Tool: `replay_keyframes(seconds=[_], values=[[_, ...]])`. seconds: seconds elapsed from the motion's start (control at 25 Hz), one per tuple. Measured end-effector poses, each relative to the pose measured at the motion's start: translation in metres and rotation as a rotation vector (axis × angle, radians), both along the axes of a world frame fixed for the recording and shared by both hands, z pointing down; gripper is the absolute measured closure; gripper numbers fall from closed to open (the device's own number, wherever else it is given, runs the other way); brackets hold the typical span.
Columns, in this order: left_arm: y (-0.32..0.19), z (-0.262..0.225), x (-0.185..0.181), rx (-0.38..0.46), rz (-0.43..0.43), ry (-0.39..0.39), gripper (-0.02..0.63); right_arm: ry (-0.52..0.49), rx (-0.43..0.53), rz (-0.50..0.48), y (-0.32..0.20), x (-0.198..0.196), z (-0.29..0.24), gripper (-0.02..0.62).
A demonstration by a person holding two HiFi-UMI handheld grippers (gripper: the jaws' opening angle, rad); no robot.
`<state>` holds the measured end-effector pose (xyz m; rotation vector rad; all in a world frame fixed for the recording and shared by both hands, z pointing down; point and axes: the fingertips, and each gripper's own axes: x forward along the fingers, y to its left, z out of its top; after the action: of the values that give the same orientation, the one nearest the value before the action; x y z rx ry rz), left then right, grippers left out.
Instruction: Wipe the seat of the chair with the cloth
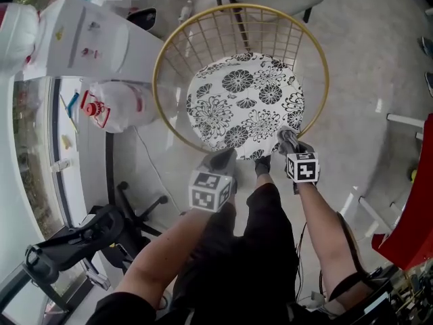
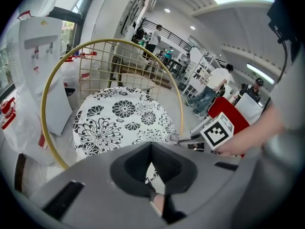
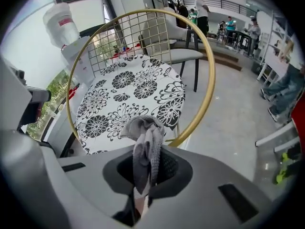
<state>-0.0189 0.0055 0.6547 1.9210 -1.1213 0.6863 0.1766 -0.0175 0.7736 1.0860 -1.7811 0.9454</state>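
The chair has a round seat [image 1: 243, 103] with a black-and-white flower print, ringed by a gold wire back [image 1: 203, 29]; the seat also shows in the left gripper view [image 2: 119, 120] and the right gripper view [image 3: 128, 97]. My right gripper [image 1: 289, 141] is shut on a grey cloth [image 3: 145, 144], held at the seat's near right edge; the cloth [image 1: 287, 138] bunches up past the jaws. My left gripper [image 1: 222, 161] is shut with nothing in it, just off the seat's near edge.
A white water dispenser [image 1: 88, 36] and a white plastic bag [image 1: 118, 107] stand left of the chair. A black office-chair base [image 1: 128, 215] lies at lower left. A red object [image 1: 409, 229] sits at the right. People stand far off [image 2: 214, 85].
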Motion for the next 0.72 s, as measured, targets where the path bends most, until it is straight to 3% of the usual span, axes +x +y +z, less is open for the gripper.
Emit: replay_keyframes(seconds=[0.12,0.24,0.72], values=[[-0.003,-0.006,-0.003,0.012,-0.017,-0.003,0.6,0.007,0.026,0.01,-0.007,0.001,-0.012,0.574],[-0.005,-0.012,-0.012,0.023,-0.044,-0.01,0.598,-0.033,0.047,-0.02,-0.012,-0.022,-0.026,0.574],[0.015,-0.013,-0.089,0.008,-0.235,-0.064,0.598,-0.257,0.006,-0.351,0.014,-0.213,-0.029,0.574]])
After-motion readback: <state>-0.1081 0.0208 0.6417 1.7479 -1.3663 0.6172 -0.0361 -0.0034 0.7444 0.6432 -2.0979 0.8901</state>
